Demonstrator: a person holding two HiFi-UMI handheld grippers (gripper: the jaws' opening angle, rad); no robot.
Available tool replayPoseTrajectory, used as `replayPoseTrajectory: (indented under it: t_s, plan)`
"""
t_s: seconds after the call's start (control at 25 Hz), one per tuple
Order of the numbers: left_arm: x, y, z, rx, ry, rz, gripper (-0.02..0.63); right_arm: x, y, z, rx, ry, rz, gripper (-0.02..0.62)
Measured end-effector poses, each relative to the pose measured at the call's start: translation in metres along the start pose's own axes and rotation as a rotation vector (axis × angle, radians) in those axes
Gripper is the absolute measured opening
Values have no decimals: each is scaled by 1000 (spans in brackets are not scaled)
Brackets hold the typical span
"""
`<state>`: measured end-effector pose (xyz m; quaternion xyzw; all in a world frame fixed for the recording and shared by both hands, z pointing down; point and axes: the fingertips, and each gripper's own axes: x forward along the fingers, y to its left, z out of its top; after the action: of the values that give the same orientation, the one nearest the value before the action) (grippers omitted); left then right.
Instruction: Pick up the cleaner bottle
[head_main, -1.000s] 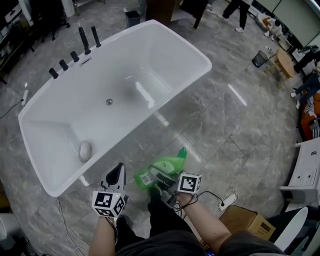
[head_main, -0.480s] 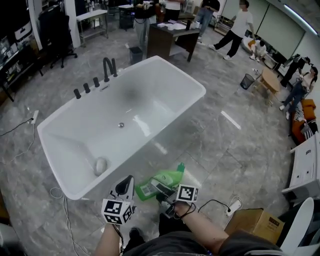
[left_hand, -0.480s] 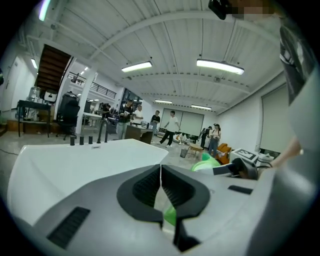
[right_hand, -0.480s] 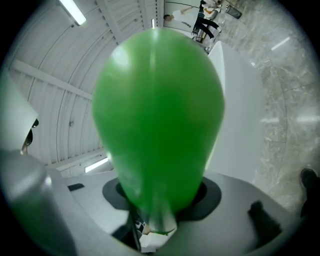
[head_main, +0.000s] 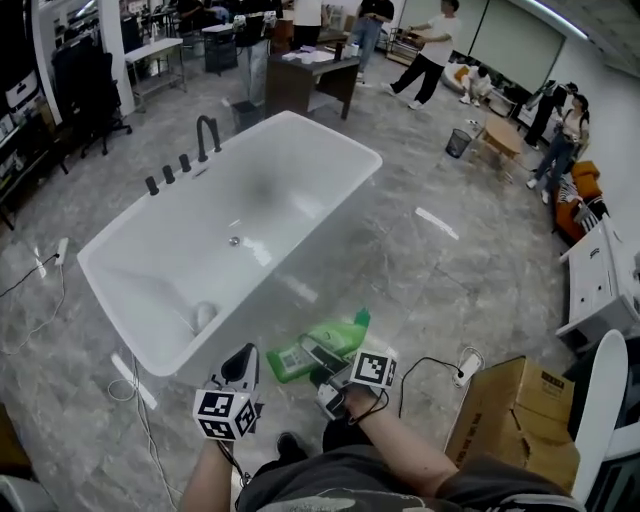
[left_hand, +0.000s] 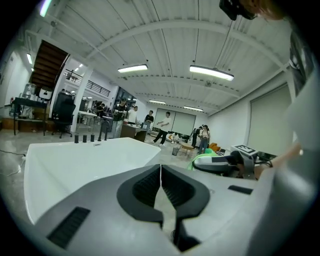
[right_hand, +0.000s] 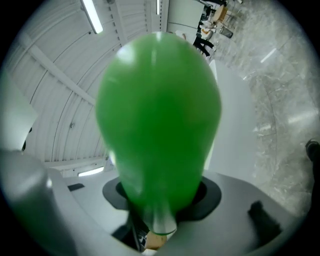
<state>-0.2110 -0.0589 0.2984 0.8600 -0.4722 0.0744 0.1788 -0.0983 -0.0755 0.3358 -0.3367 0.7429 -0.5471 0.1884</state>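
Observation:
The green cleaner bottle (head_main: 335, 340) lies tilted in the air near the bathtub's close corner, cap pointing away from me. My right gripper (head_main: 318, 352) is shut on its body, which fills the right gripper view (right_hand: 157, 115) between the dark pads. A white label shows at the bottle's lower end. My left gripper (head_main: 240, 362) hangs just left of the bottle, apart from it, its jaws closed together on nothing (left_hand: 160, 172). In the left gripper view the bottle (left_hand: 202, 161) and the right gripper appear at the right.
A white freestanding bathtub (head_main: 280, 170) fills the middle, with dark taps (head_main: 208, 135) on its far rim and a pale round object (head_main: 203, 317) inside. A cardboard box (head_main: 510, 420) and a white power strip (head_main: 465, 368) lie right. Cables trail at the left. People stand far back.
The view has pulled up and back, so the tub looks smaller and more of the room shows. Both grippers rose with it, and the bottle stays in the right one.

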Motion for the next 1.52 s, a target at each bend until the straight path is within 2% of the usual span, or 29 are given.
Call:
replayPoseTrajectory:
  t_s: [0.16, 0.4, 0.64, 1.04, 1.52]
  plan:
    - [-23, -11, -20, -7, 26, -49, 17, -36, 5, -16, 67, -108, -16, 196]
    - [-27, -41, -30, 8, 46, -112, 17, -80, 12, -21, 80, -162, -22, 196]
    - [-27, -80, -39, 46, 53, -159, 17, -119, 7, -24, 137, -221, -17, 196]
    - [-47, -147, -62, 72, 85, -167, 17, -191, 9, -40, 147, -227, 4, 196]
    - [-117, -215, -92, 70, 72, -131, 17, -271, 21, -90, 150, -177, 24, 196]
